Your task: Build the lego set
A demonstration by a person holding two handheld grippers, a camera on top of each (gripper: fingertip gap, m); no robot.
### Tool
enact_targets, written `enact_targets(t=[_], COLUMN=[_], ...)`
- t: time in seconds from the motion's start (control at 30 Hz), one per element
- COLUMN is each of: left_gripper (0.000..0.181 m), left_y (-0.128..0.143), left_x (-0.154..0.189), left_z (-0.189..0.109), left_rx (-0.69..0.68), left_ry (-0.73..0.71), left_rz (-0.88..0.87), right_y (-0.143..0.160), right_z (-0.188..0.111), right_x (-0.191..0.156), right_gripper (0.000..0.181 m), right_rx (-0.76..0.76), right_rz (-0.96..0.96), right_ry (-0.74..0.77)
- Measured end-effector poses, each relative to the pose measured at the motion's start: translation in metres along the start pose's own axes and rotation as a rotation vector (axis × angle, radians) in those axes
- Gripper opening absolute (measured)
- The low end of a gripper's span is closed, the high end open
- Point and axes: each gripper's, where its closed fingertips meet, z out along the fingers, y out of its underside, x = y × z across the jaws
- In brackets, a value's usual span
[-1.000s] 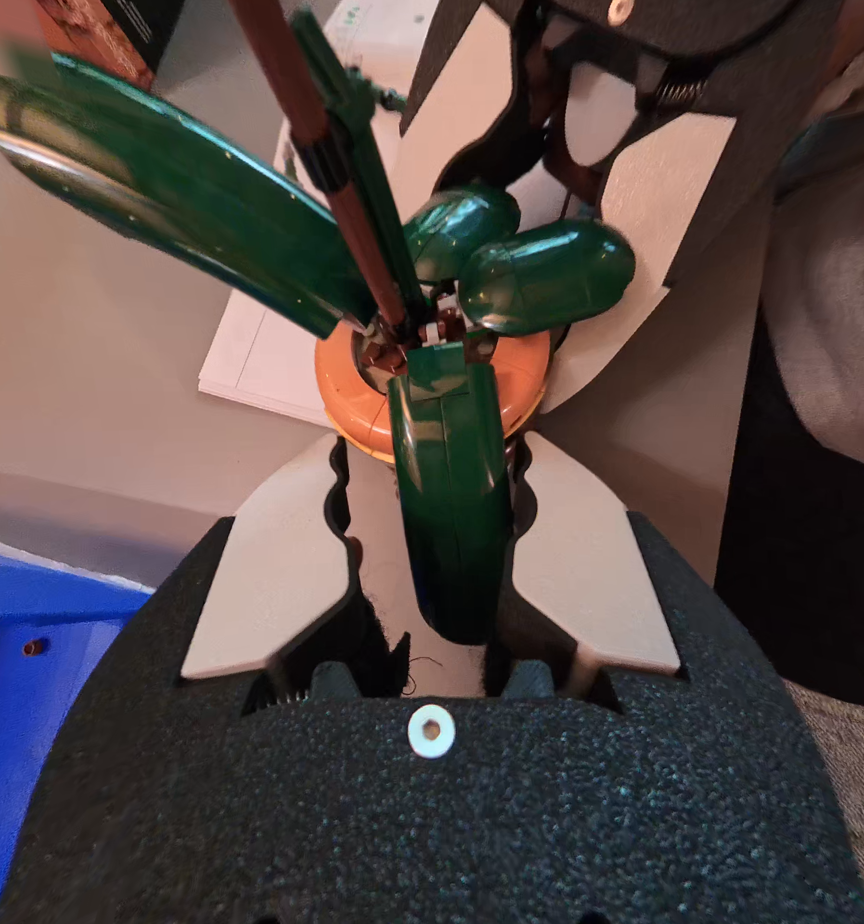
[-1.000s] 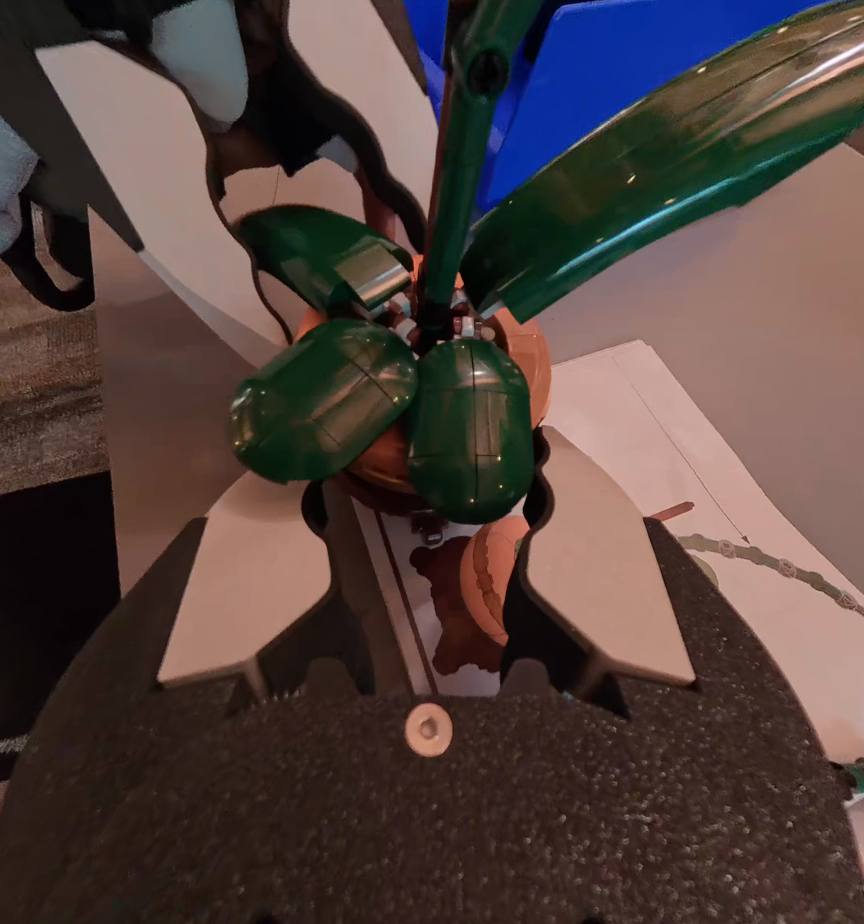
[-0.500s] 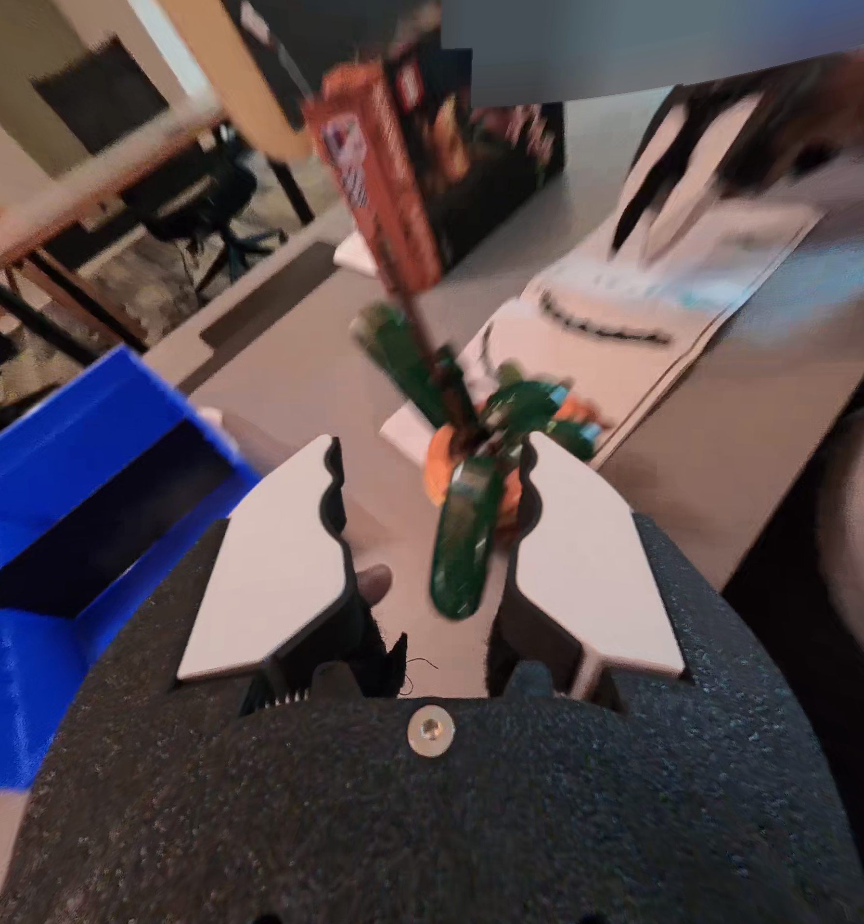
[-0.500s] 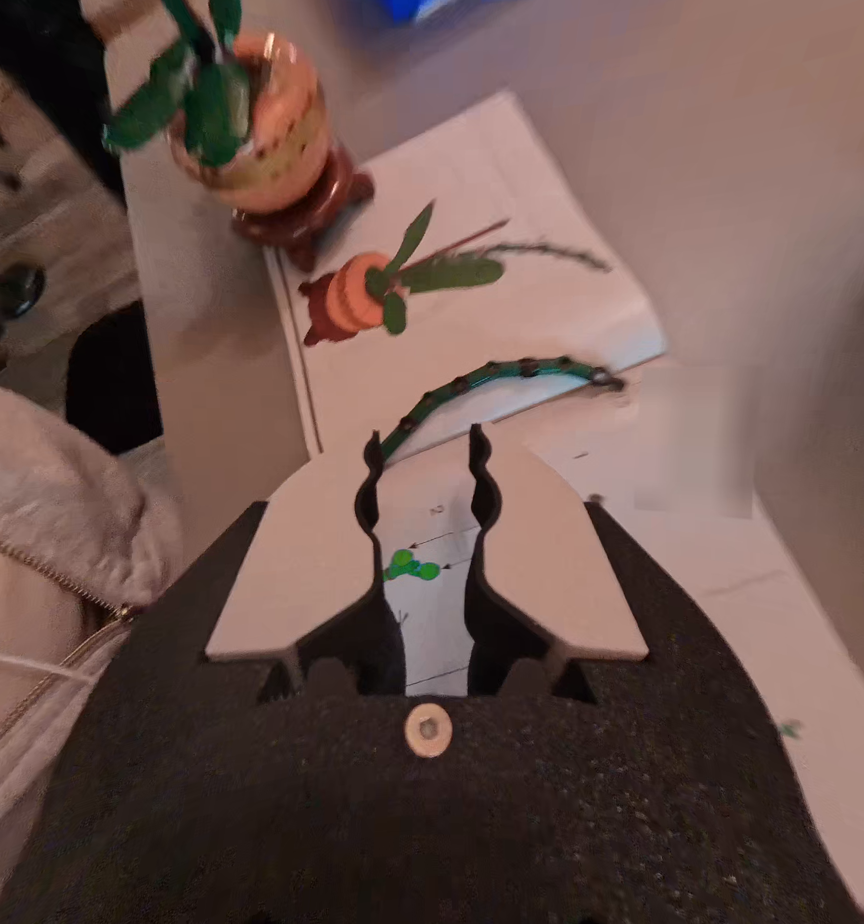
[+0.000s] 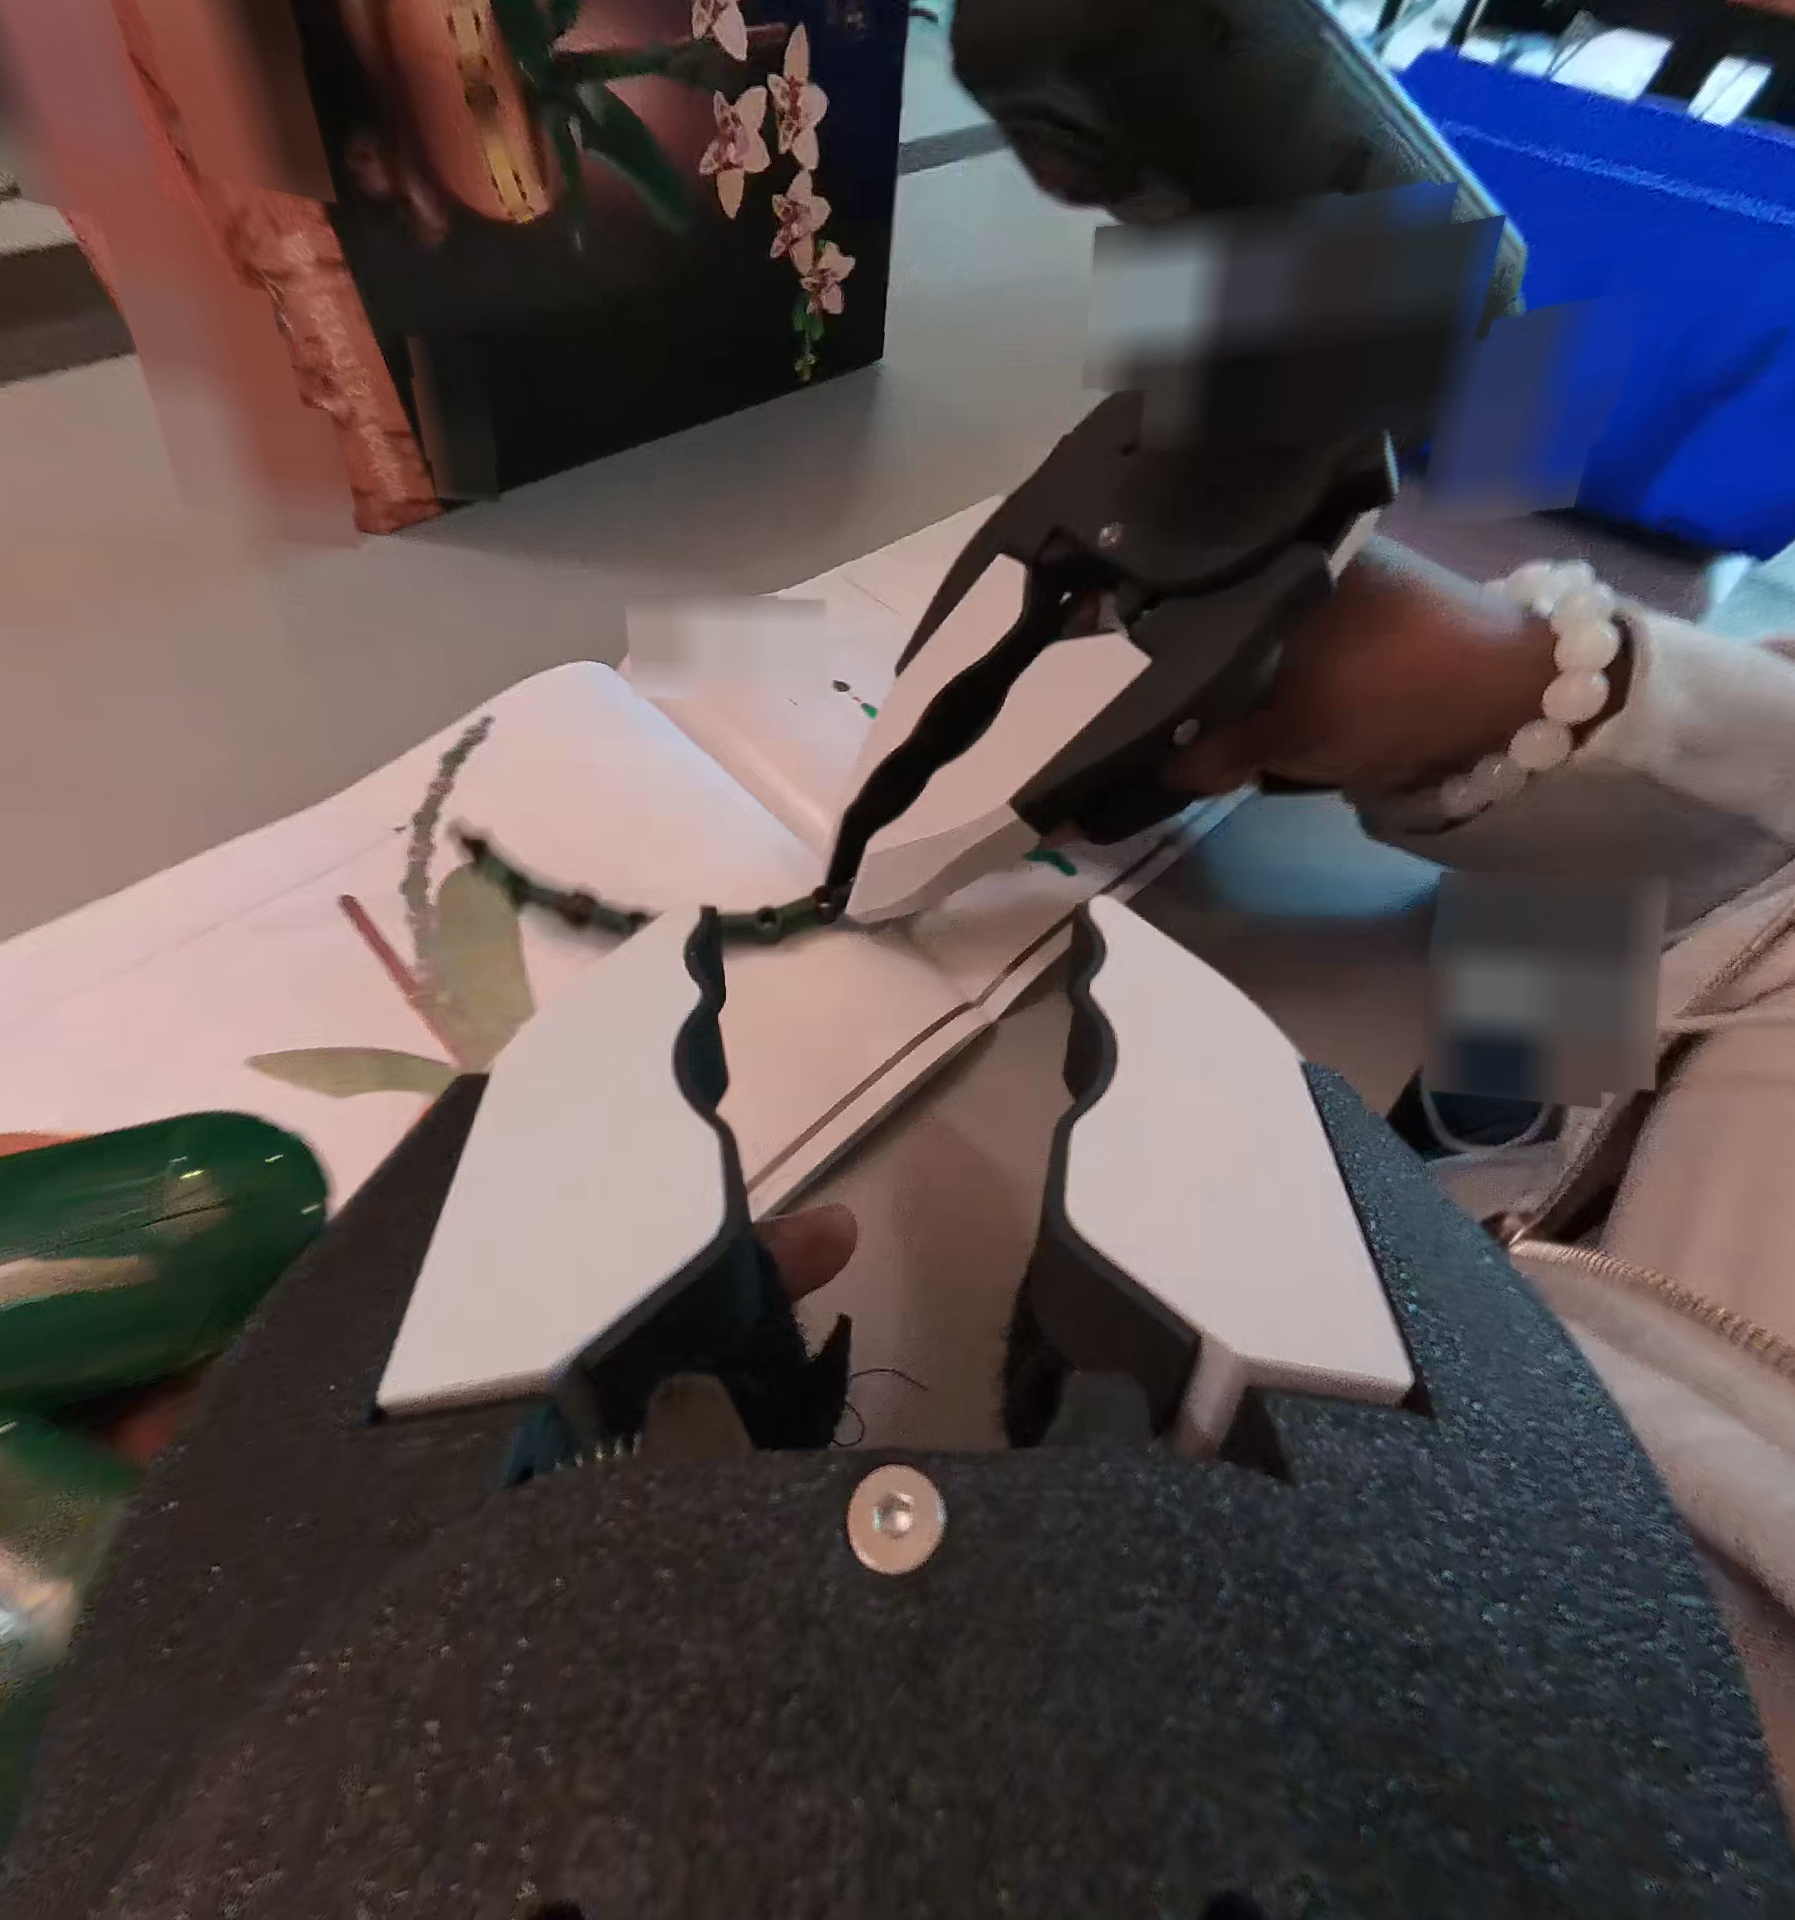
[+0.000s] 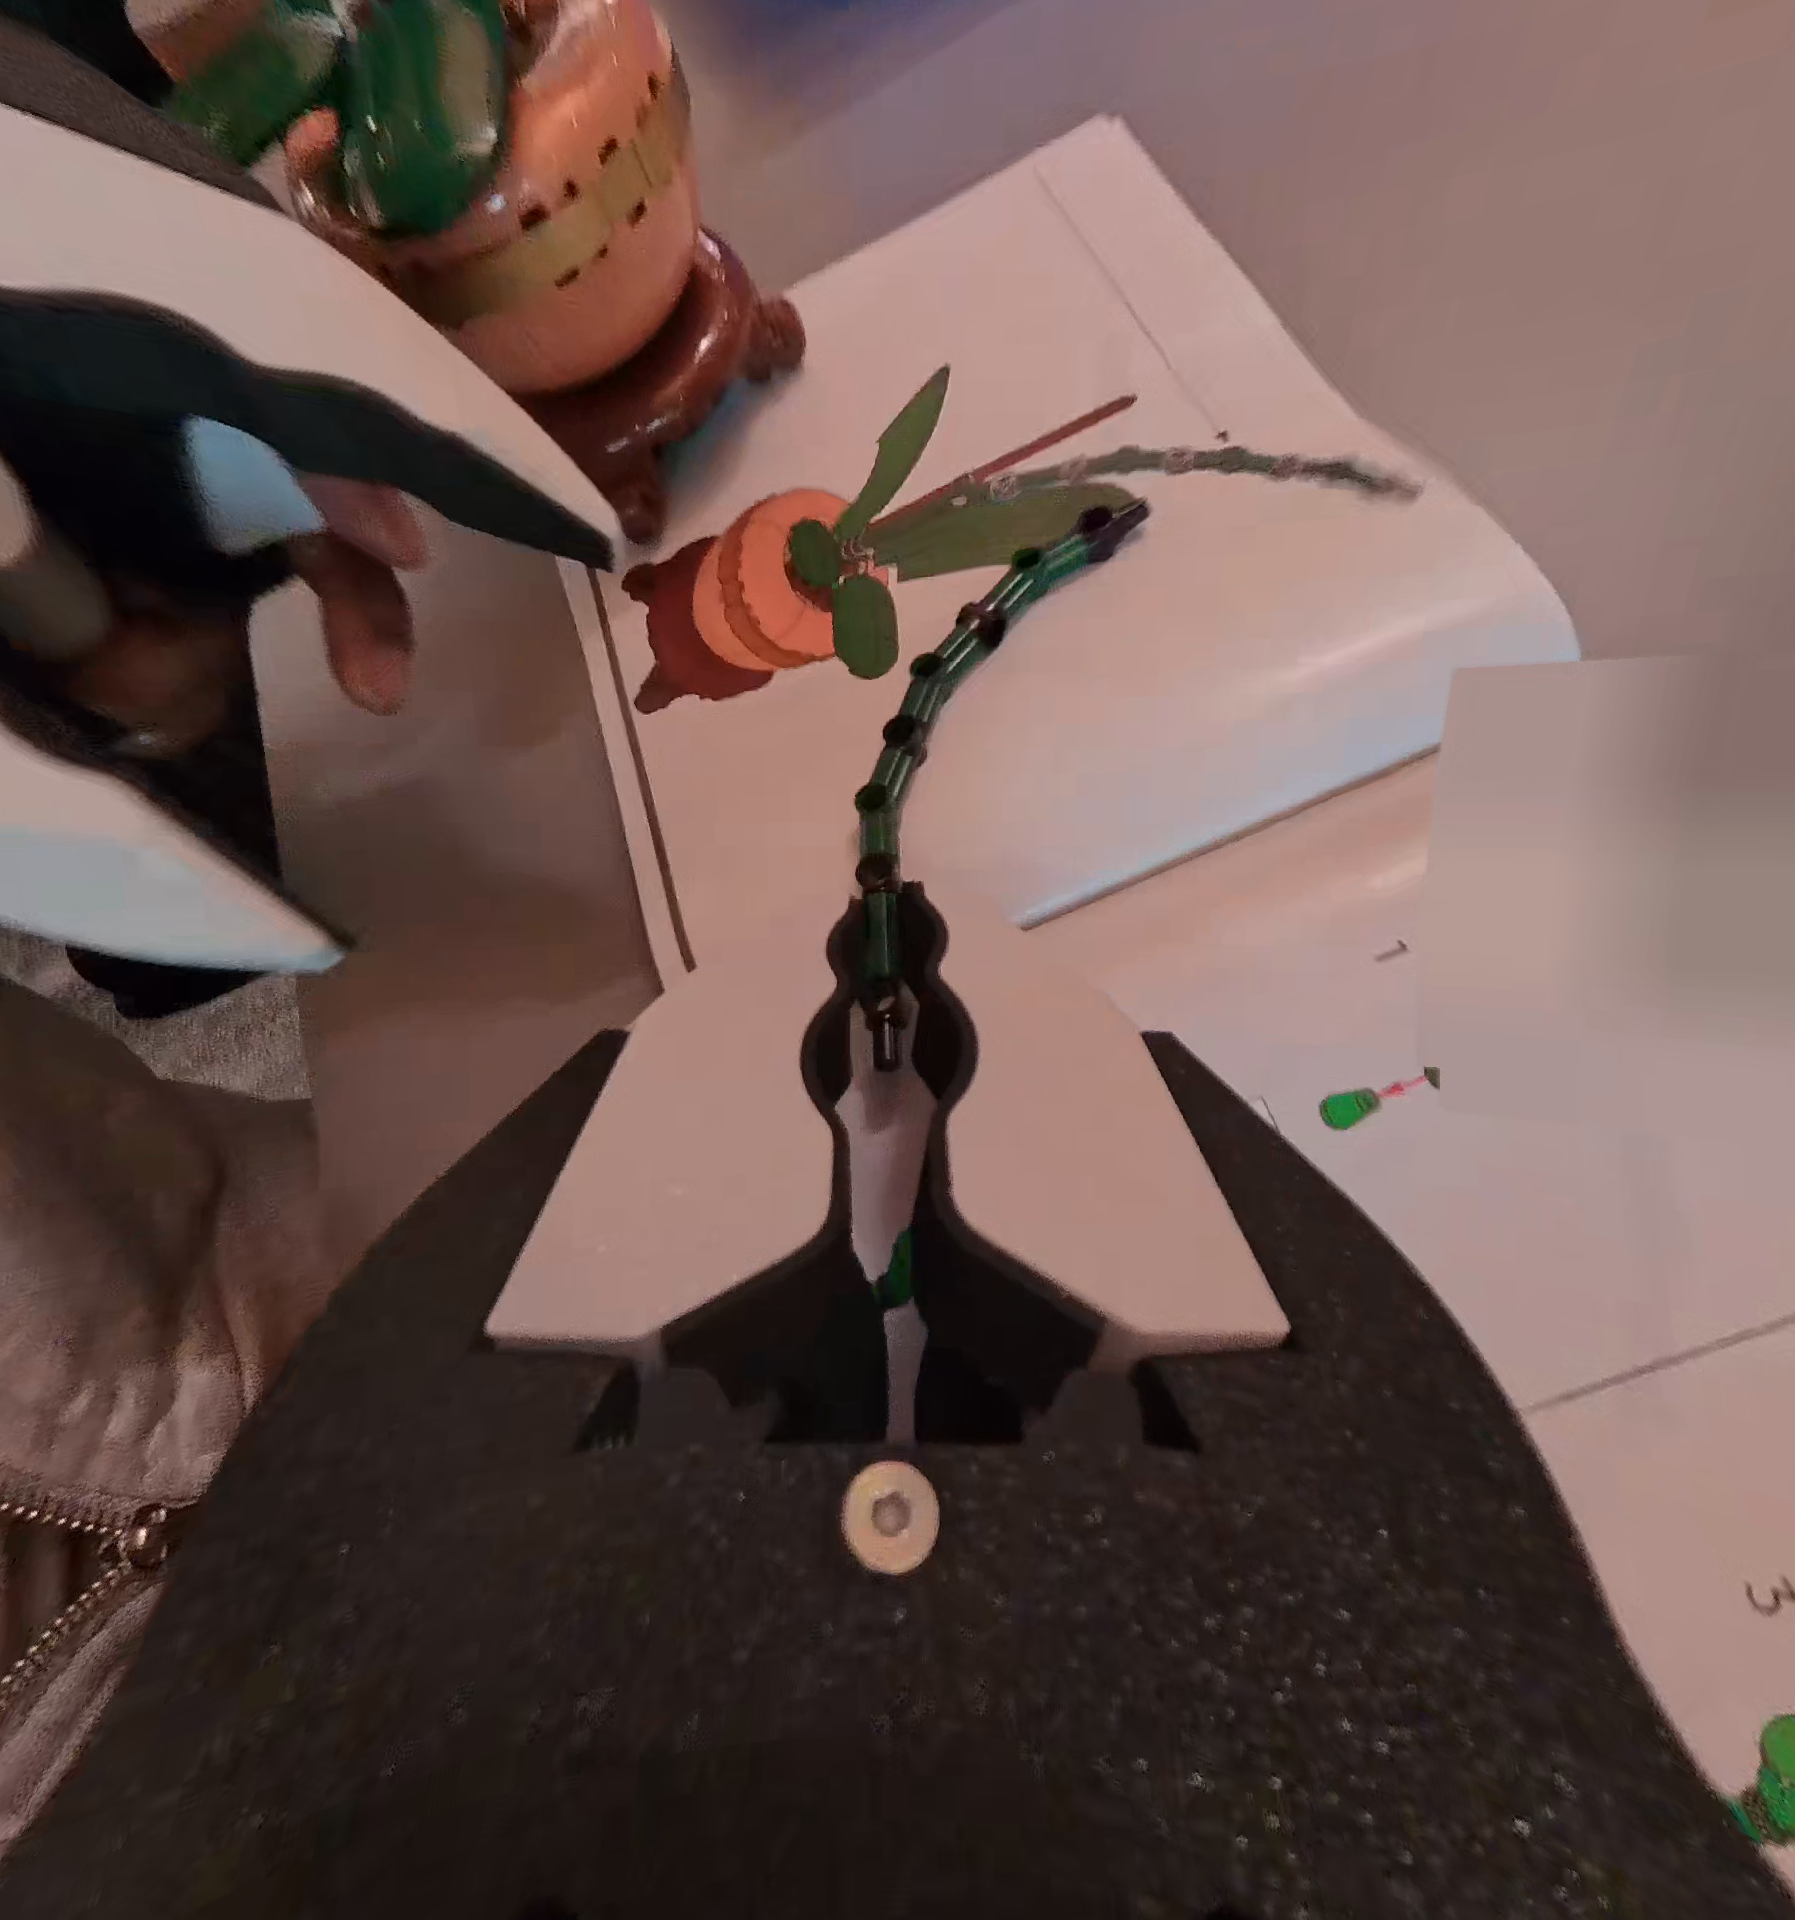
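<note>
Both grippers have left the potted plant build since approx 1 s ago, when they flanked the pot close-up; attention is now on the loose green stem. R gripper (image 6: 885,940) is pinched down on the near end of the curved green stem (image 6: 934,675), which lies across the open instruction booklet (image 6: 1236,727); stem's black end pin sits in the scalloped notch btw the fingers, the rest arcs away over the printed plant drawing. Left wrist view agrees: R gripper tips meet the stem end right at the page surface, stem not visibly lifted yet. L gripper (image 5: 893,997) is spread wide w/ nothing btw its fingers, hovering near the booklet fold, aimed roughly at the stem. The pot (image 6: 560,270) w/ dark green leaves (image 5: 114,1226) stands on its brown base at the booklet's far-left corner, untouched by either tool, blurry in both views. Set box (image 5: 602,239) upright at back of table; blue bin (image 5: 1651,312) far right. Reading: leaf stage on pot looks finished, step in hand = pick up the stem subassembly, prob. to plant it in the pot. Next calls for a clean lift w/o the segmented stem flexing or popping at a joint; the free L tool could steady the pot or the stem's far end. Grip is only on the thin end, so swing/slip risk.
</note>
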Motion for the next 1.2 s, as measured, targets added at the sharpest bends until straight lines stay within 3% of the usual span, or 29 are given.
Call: enact_targets(t=[0.1, 0.23, 0.37, 0.43, 0.5, 0.63, 0.7, 0.77, 0.9, 0.97, 1.03, 1.13, 1.2], left_gripper=[0.062, 0.051, 0.035, 0.027, 0.008, 0.007, 0.006, 0.007, 0.007, 0.007, 0.007, 0.011, 0.027], left_y=[-0.001, 0.005, -0.028, -0.045, -0.057, -0.066, -0.066, -0.066, -0.056, -0.052, -0.050, -0.053, -0.055], left_x=[-0.006, 0.008, 0.001, 0.002, 0.009, 0.021, 0.025, 0.031, 0.050, 0.055, 0.061, 0.062, 0.062], left_z=[0.010, 0.021, 0.021, 0.019, 0.016, 0.009, 0.001, -0.008, -0.018, -0.019, -0.018, -0.018, -0.018], left_rx=[0.051, 0.100, 0.328, 0.396, 0.428, 0.402, 0.360, 0.303, 0.115, 0.047, 0.003, 0.017, 0.056], left_ry=[0.016, 0.216, 0.341, 0.355, 0.374, 0.389, 0.366, 0.344, 0.385, 0.391, 0.396, 0.365, 0.352], left_rz=[-0.208, -0.585, -0.763, -0.721, -0.643, -0.484, -0.389, -0.260, -0.039, 0.028, 0.077, 0.118, 0.124], right_y=[-0.004, -0.020, -0.043, -0.047, -0.051, -0.049, -0.053, -0.060, -0.075, -0.080, -0.080, -0.092, -0.106], right_z=[-0.013, -0.033, -0.060, -0.068, -0.075, -0.085, -0.099, -0.113, -0.118, -0.112, -0.104, -0.109, -0.128], right_x=[0.004, -0.002, -0.021, -0.024, -0.027, -0.042, -0.049, -0.049, -0.070, -0.084, -0.092, -0.087, -0.077], right_gripper=[0.006, 0.005, 0.005, 0.006, 0.006, 0.009, 0.028, 0.035, 0.038, 0.035, 0.010, 0.007, 0.007], right_rx=[0.098, 0.261, 0.489, 0.535, 0.580, 0.623, 0.689, 0.751, 0.706, 0.656, 0.636, 0.739, 0.882], right_rz=[-0.037, -0.156, -0.317, -0.354, -0.360, -0.437, -0.416, -0.304, -0.070, -0.049, -0.112, -0.120, -0.014], right_ry=[0.034, 0.064, 0.067, 0.090, 0.107, 0.023, -0.089, -0.232, -0.671, -0.788, -0.781, -0.708, -0.730])
